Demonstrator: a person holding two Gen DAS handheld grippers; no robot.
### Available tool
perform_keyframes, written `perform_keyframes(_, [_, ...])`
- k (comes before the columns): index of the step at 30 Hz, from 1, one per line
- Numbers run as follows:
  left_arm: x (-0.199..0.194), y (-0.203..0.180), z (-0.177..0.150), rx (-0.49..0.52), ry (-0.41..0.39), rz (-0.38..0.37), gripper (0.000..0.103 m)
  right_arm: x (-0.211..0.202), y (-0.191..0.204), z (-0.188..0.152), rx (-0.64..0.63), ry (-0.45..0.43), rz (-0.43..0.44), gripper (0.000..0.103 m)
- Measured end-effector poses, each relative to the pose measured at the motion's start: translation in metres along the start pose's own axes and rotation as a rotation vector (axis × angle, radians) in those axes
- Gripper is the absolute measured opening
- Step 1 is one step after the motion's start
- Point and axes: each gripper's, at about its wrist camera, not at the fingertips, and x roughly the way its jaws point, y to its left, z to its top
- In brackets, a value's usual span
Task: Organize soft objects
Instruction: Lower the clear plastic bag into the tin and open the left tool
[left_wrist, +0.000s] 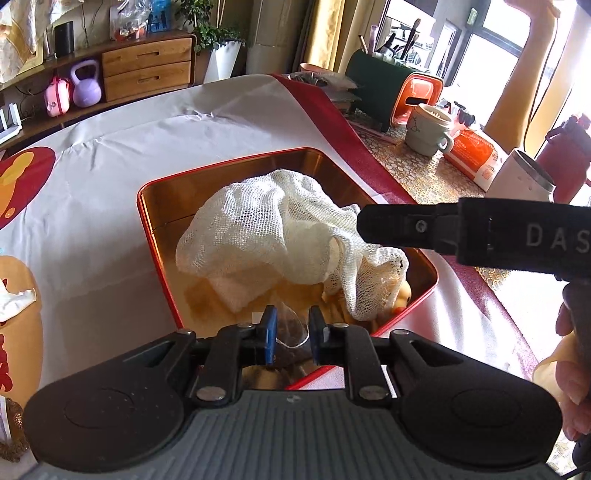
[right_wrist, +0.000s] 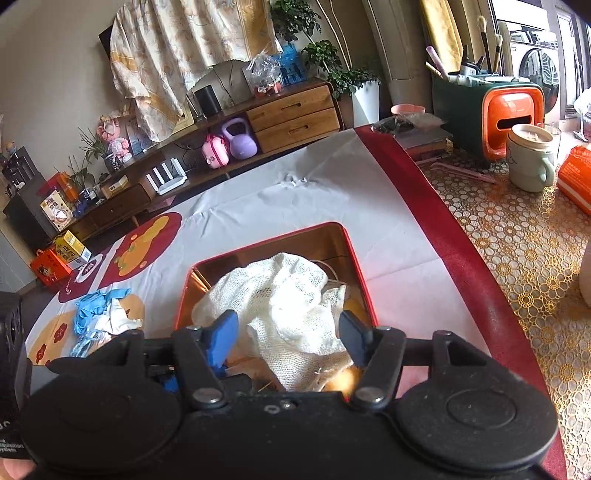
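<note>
Two grippers over one tin, packing step under way.

One white cloth (right_wrist: 258, 206) covers most of the table, with wide bare room beyond the tin (left_wrist: 157, 236) on its far and left sides; the red cloth edge (right_wrist: 424, 206) runs close along the tin's right. The tin sits open, its raised rim the edge to clear. Inside, the mesh cloth (left_wrist: 258, 225) lies heaped, a yellow toy (left_wrist: 403, 295) partly under it at the near right corner. The right gripper (right_wrist: 288, 332) hangs open, jaws spread either side of the mesh, likely ready to tuck it down. The left gripper (left_wrist: 291, 328) holds its jaws narrowly apart around something clear and thin; whether it grips I cannot tell. Blue gloves (right_wrist: 96, 310) wait left of the tin, probably next.
</note>
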Motion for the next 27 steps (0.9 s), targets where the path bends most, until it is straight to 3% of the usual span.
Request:
perform_keyframes(6, [-0.018, 0.005, -0.005, -0.006, -0.031, -0.013, 0.018, -0.019, 0.007, 0.002, -0.028, -0.023, 0.009, 0.062])
perform_keyframes(10, [-0.036, 0.010, -0.008, -0.019, -0.070, -0.024, 0.031, -0.033, 0.016, 0.001, -0.054, -0.043, 0.014, 0.064])
perform_keyframes(15, [-0.065, 0.019, -0.014, -0.052, -0.127, -0.038, 0.031, -0.048, 0.028, -0.003, -0.091, -0.073, 0.014, 0.072])
perform_keyframes(24, [-0.112, 0.044, -0.032, -0.089, -0.175, 0.006, 0.033, -0.062, 0.064, -0.019, -0.171, -0.086, 0.055, 0.080])
perform_keyframes(27, [-0.124, 0.057, -0.042, -0.108, -0.182, 0.029, 0.066, -0.064, 0.076, -0.025, -0.180, -0.087, 0.079, 0.084])
